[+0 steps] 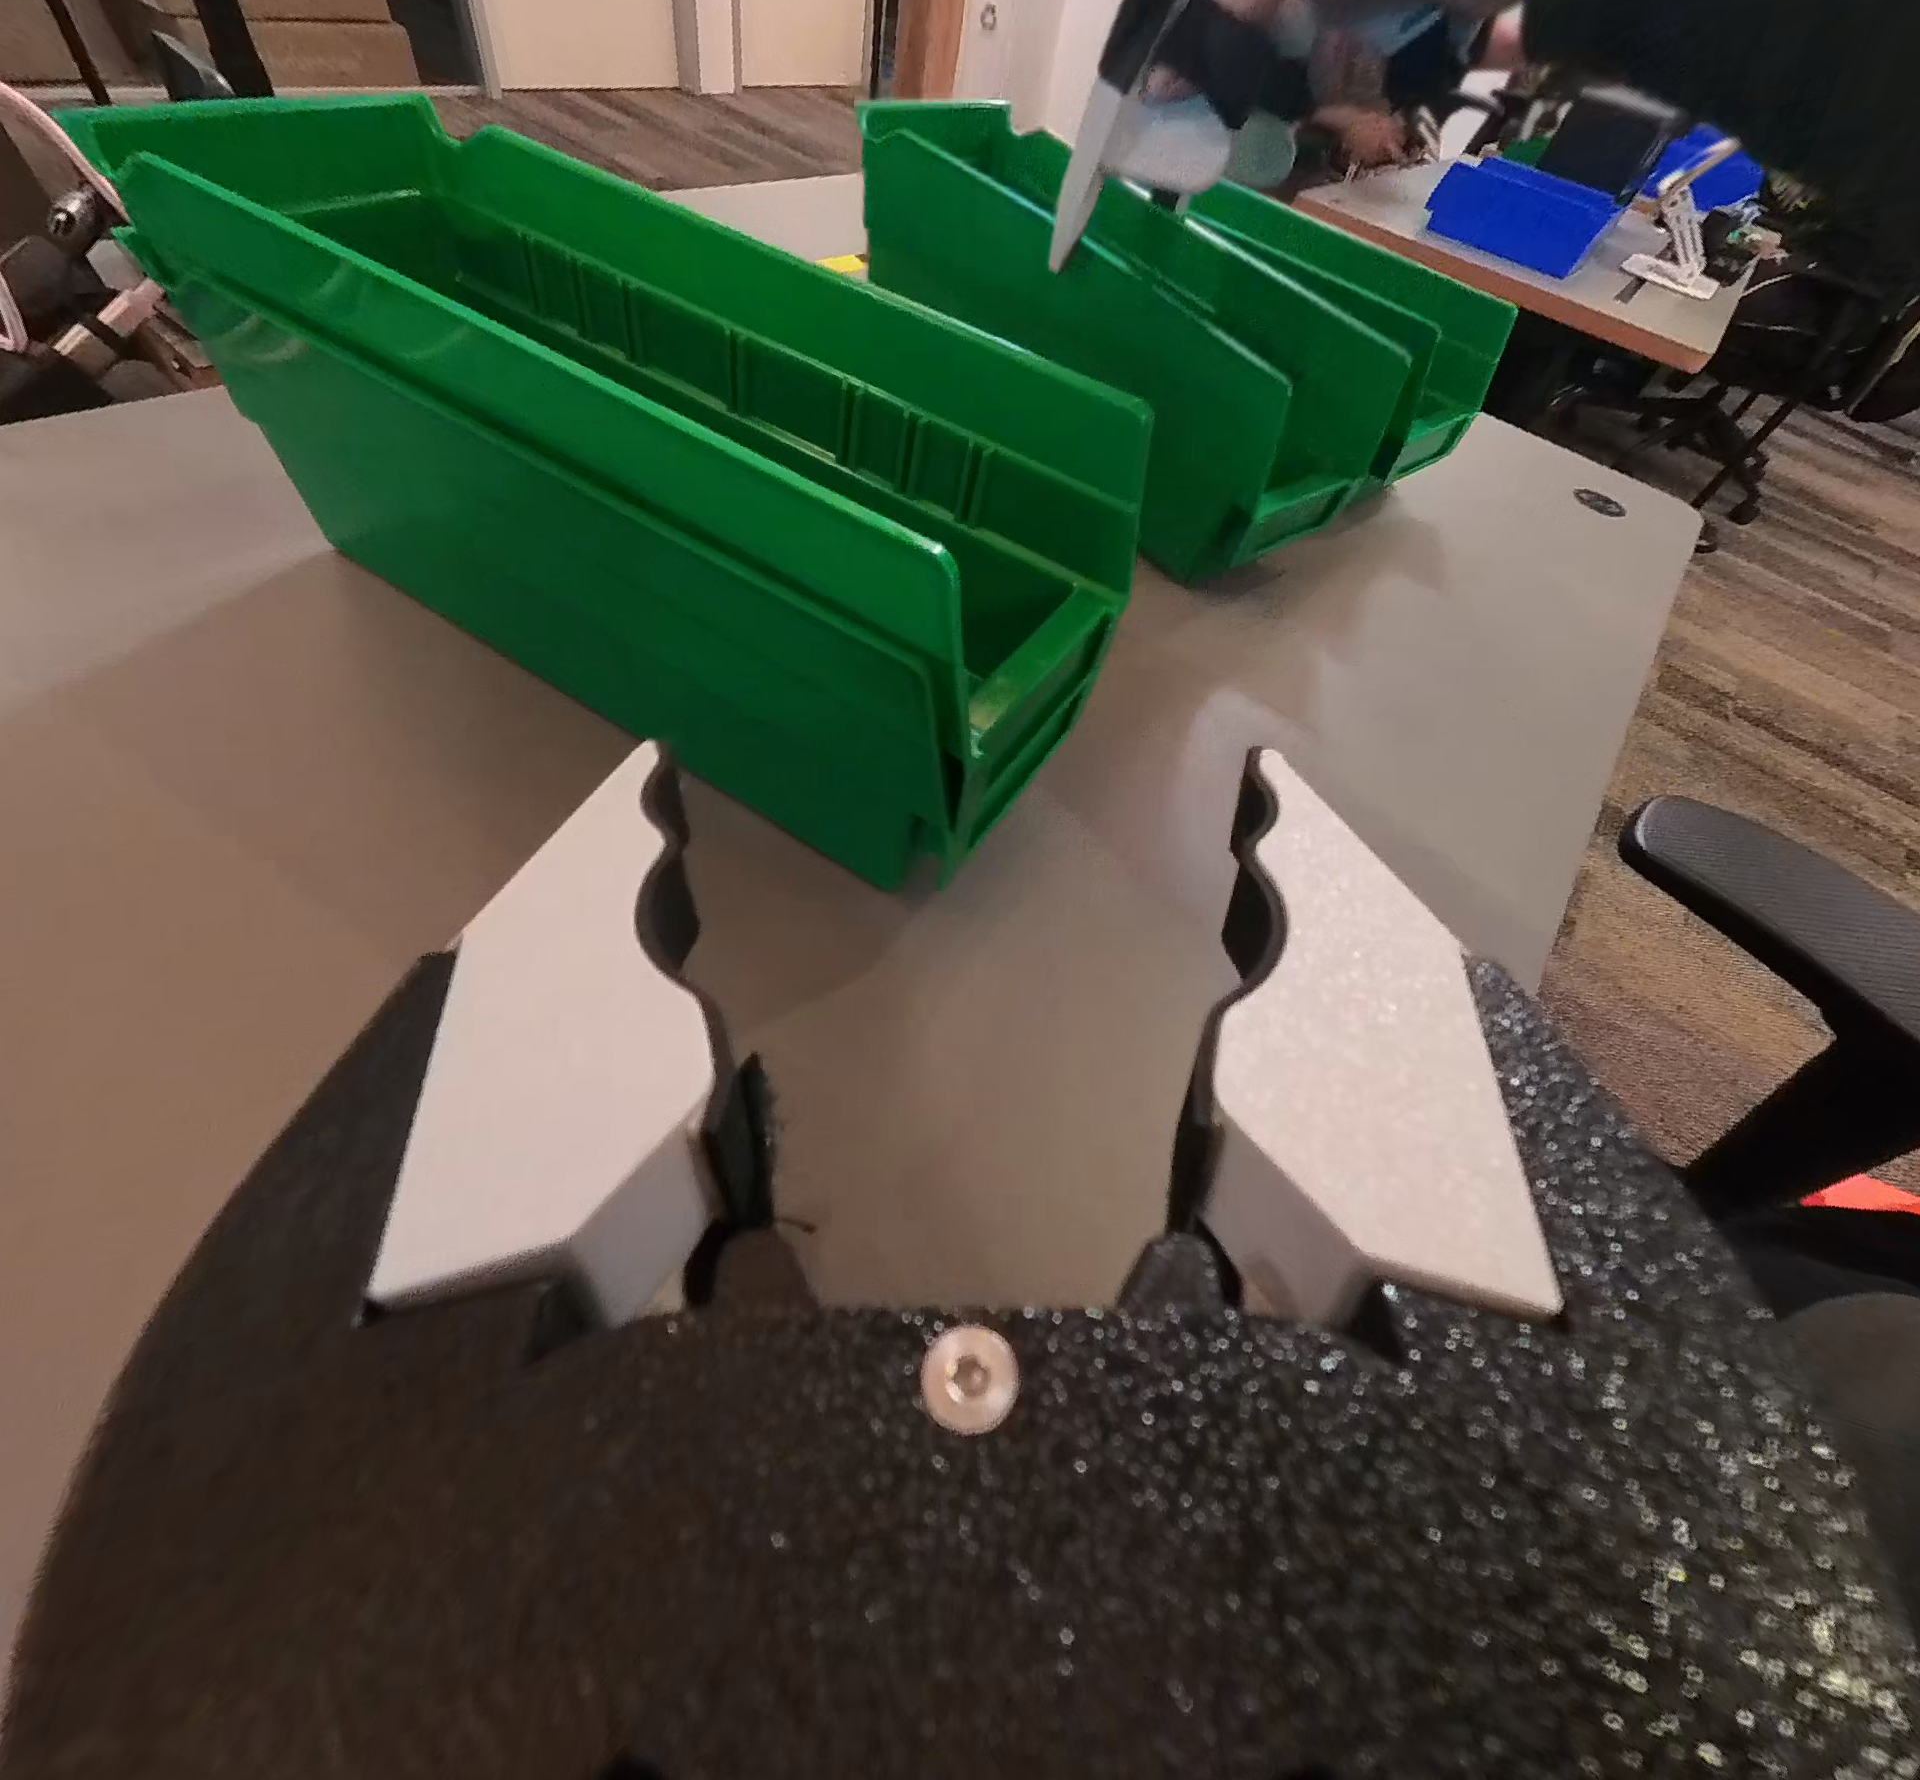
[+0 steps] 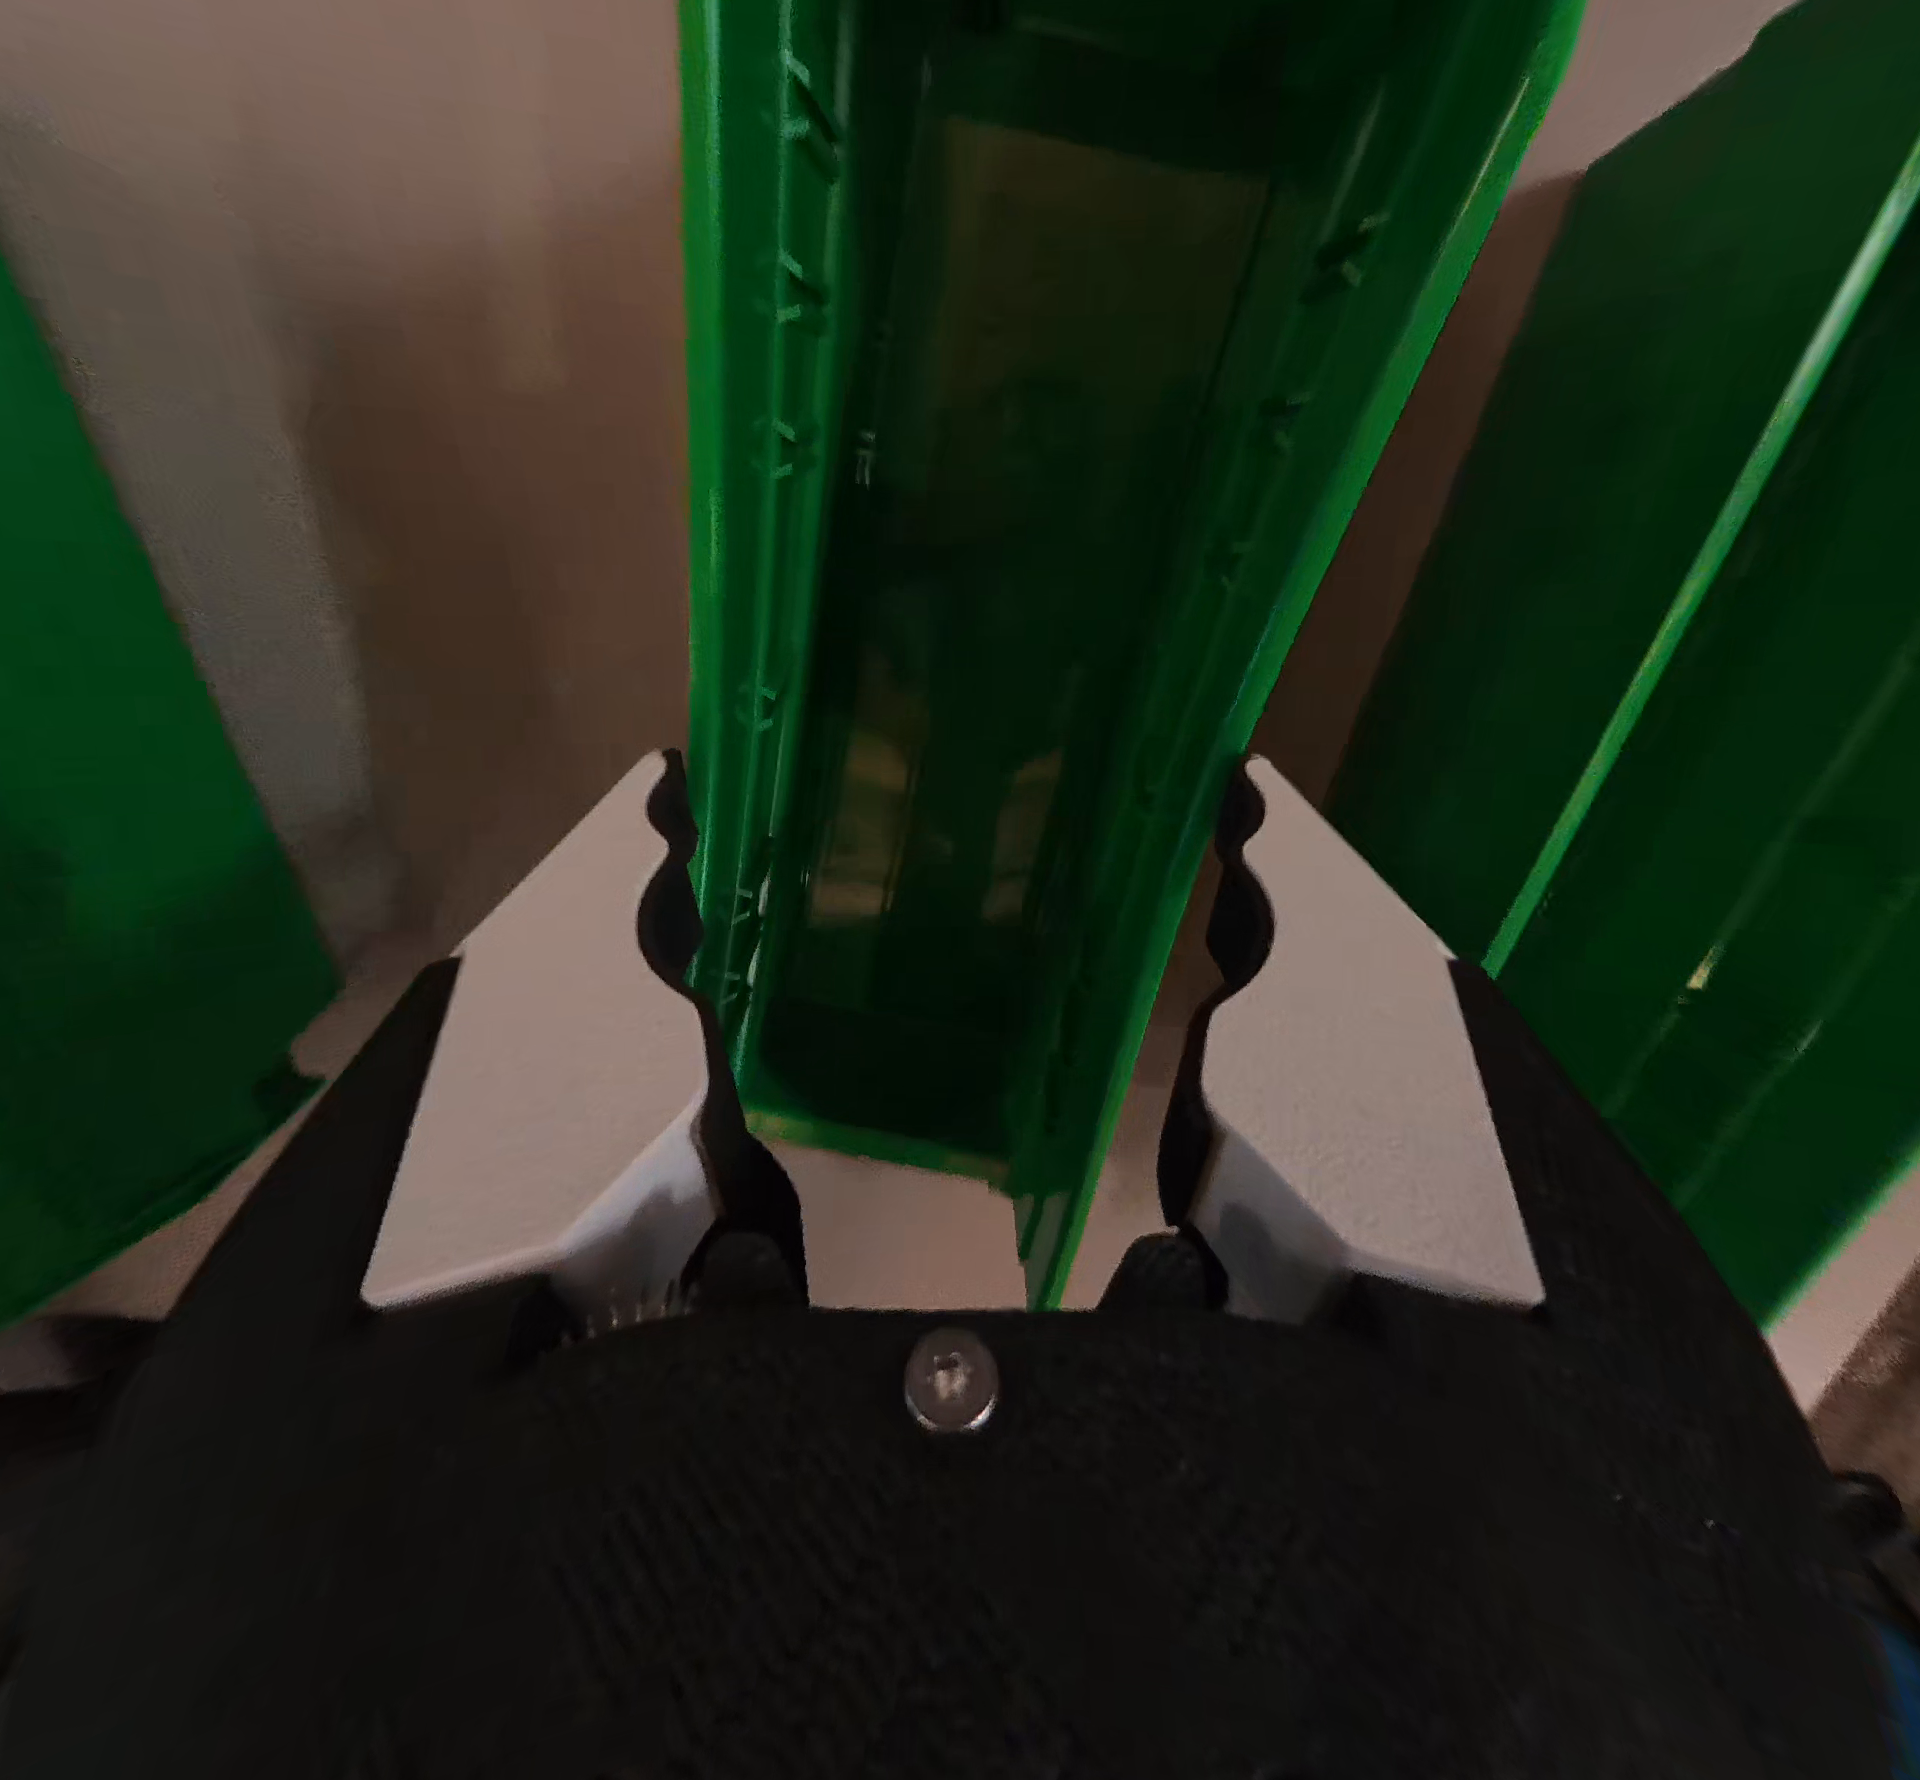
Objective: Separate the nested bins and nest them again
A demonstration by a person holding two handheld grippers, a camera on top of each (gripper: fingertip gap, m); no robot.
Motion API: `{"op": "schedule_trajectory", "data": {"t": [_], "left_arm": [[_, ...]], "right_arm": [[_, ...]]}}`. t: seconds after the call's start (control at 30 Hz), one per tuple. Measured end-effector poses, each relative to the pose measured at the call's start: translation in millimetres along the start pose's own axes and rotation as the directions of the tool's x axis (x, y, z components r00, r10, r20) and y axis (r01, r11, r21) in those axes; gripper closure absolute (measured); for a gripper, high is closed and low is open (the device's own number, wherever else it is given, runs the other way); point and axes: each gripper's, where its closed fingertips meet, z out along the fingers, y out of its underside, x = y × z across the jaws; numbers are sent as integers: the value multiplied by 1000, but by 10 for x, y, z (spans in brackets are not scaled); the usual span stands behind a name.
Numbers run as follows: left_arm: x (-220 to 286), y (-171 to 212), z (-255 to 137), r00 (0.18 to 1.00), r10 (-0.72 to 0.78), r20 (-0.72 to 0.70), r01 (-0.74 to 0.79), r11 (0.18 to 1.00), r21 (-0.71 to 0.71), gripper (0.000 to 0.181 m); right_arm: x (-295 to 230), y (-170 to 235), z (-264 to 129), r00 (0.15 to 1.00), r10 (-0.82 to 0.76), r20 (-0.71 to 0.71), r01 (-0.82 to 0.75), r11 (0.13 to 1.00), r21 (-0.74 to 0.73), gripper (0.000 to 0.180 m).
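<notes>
Nested green bins [image 1: 665,483] hold nothing; right tongs [image 2: 956,795] spread above single bin [image 2: 1039,483]

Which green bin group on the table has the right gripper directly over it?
The far green bins: the right gripper is lowered over their walls, open. The near nested stack sits untouched just ahead of the open left gripper.

Four green bins [image 1: 644,442] total by the look of it: two nested near the front, two side by side further back. Two grippers, one grey table [image 1: 1403,691].
</notes>
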Motion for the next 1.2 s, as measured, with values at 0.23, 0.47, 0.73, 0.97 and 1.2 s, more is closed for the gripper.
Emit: {"op": "schedule_trajectory", "data": {"t": [0.23, 0.47, 0.73, 0.97, 1.2], "left_arm": [[-5, 56, 61, 1000, -10, -5, 10, 1000, -15, 76], [21, 61, 88, 1000, -3, -4, 3, 1000, -20, 75], [44, 41, 71, 1000, 6, -6, -6, 1000, -15, 73], [-1, -1, -8, 1000, -3, 0, 3, 1000, 4, 73], [-26, -74, -87, 1000, -14, 0, 14, 999, 33, 72]], "right_arm": [[54, -20, 119, 999, 19, 26, -20, 999, 49, 65], [-226, -239, -295, 999, 12, 35, -19, 983, 183, 36], [-2101, -179, -628, 902, -265, 340, 206, 958, 201, 35], [-2753, -5, -210, 915, -326, 239, 321, 945, 62, 31], [-2793, -7, -56, 940, -315, 134, 319, 948, -10, 50]]}}
